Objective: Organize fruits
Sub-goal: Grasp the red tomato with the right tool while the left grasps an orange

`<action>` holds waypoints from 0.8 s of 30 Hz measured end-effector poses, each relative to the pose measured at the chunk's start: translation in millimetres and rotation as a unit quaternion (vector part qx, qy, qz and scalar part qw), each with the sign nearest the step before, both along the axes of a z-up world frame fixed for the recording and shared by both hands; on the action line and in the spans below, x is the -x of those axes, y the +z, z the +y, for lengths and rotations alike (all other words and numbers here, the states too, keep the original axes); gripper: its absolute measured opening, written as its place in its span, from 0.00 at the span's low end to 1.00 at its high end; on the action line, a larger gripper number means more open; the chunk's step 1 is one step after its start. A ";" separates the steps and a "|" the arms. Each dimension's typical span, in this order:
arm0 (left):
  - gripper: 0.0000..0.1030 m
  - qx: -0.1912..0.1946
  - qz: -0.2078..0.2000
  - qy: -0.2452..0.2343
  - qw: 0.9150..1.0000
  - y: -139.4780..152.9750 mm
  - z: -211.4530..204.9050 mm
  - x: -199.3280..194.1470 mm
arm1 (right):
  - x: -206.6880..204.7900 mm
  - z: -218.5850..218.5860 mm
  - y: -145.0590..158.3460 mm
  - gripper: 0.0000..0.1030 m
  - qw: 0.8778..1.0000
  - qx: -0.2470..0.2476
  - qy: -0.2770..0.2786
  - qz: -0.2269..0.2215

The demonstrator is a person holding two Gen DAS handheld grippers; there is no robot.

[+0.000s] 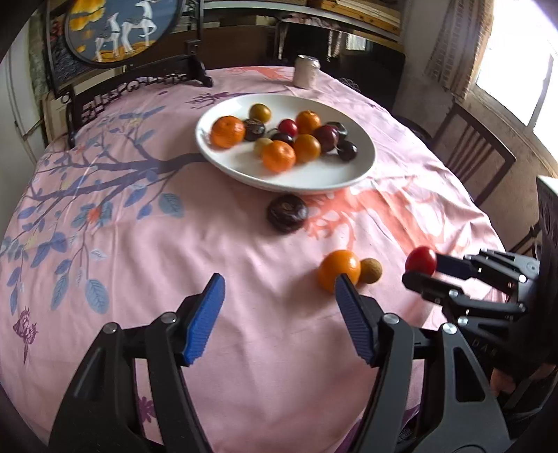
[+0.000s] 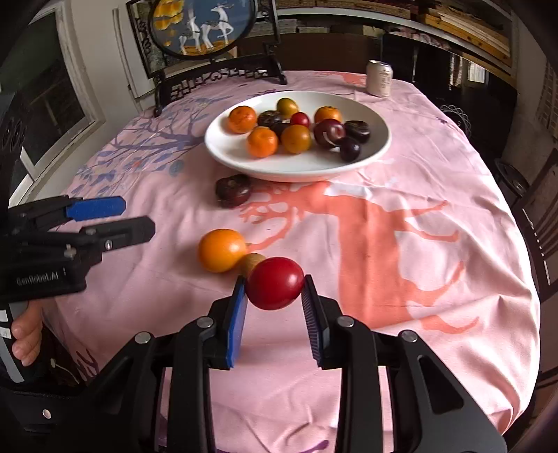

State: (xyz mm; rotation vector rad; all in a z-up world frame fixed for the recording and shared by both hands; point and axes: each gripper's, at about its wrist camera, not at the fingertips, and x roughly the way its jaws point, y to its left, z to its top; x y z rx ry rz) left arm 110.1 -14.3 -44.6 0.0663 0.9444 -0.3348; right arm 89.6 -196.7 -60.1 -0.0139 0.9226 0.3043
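Transfer phase of a fruit-gathering task. The right hand-held gripper [image 2: 274, 284] is closed on a red fruit [image 2: 274, 283], pinched between its two blue pads and, as the left wrist view suggests, raised a little above the pink-clothed worktop [image 2: 436, 265]; the left hand-held gripper [image 1: 279, 289] is spread wide and carries nothing, poised low over the cloth just short of the loose fruit. The step in hand appears to be carrying the red fruit to the white plate [image 2: 378, 146] at the far side of the worktop. The next move probably calls for a forward carry over the dark fruit [image 2: 233, 190] lying just before the plate's near rim, then release onto the bare near portion of the plate so the piled fruit is not disturbed. Count on the plate, as far as overlap allows: four orange fruits, two yellowish-green ones, one small red one, and about five dark purple ones, some partly hidden. Off the plate: the dark fruit, one orange fruit [image 2: 222, 250], one small brown fruit [image 2: 253, 262] touching it, and the held red fruit. A drinks can [image 2: 379, 78] and a round decorative screen [image 2: 202, 26] stand behind the plate.
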 end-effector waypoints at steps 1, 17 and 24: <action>0.65 -0.007 0.006 -0.012 1.000 -4.8 -8.3 0.2 | 0.4 -8.1 -0.5 0.31 1.000 -0.004 -0.009 0.001; 0.48 -0.046 0.039 -0.059 0.996 -45.2 -64.9 -33.1 | 3.0 -50.8 -8.3 0.31 0.998 -0.052 -0.045 0.010; 0.35 -0.003 0.048 -0.059 0.997 -43.0 -59.6 -35.1 | 0.1 -51.3 -8.9 0.31 0.997 -0.054 -0.046 0.014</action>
